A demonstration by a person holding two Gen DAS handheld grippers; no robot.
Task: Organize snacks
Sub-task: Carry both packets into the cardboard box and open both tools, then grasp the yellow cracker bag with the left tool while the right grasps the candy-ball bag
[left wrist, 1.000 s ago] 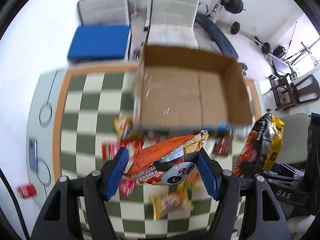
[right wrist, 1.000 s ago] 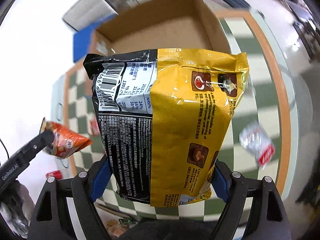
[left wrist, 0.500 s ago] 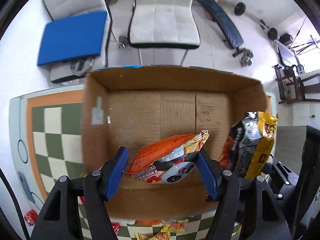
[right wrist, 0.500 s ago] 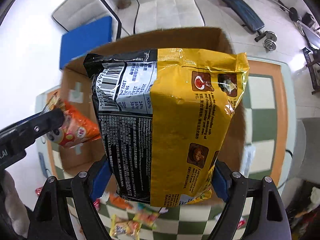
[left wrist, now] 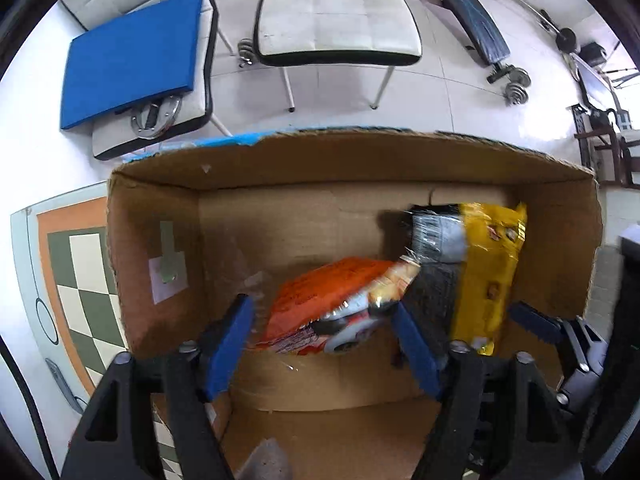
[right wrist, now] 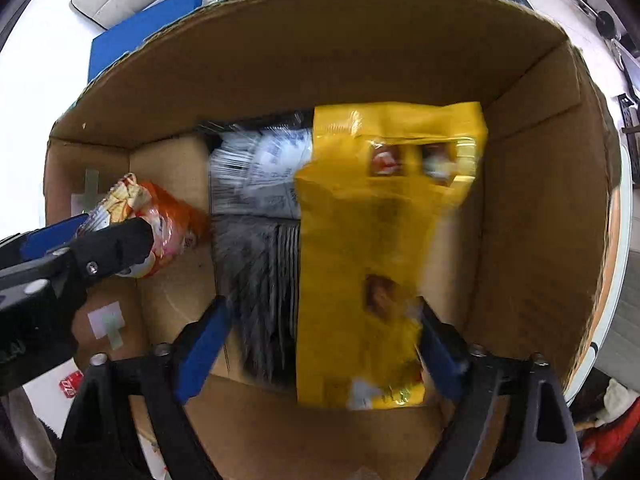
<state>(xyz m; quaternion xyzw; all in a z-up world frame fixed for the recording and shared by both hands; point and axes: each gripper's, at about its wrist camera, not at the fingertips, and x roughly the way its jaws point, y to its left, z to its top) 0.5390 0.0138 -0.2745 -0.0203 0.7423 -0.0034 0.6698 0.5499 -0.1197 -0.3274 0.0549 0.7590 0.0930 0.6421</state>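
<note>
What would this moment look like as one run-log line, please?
phase: dropping snacks into cardboard box | left tongs: open, orange snack bag between fingers | right tongs: open, yellow-black noodle pack blurred

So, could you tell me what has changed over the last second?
Both grippers travelled from above the checkered table to inside the cardboard box. The left gripper and right gripper have opened wider; the orange packet and yellow-black bag look released and blurred, probably dropping. The box itself appears not to have shifted.
</note>
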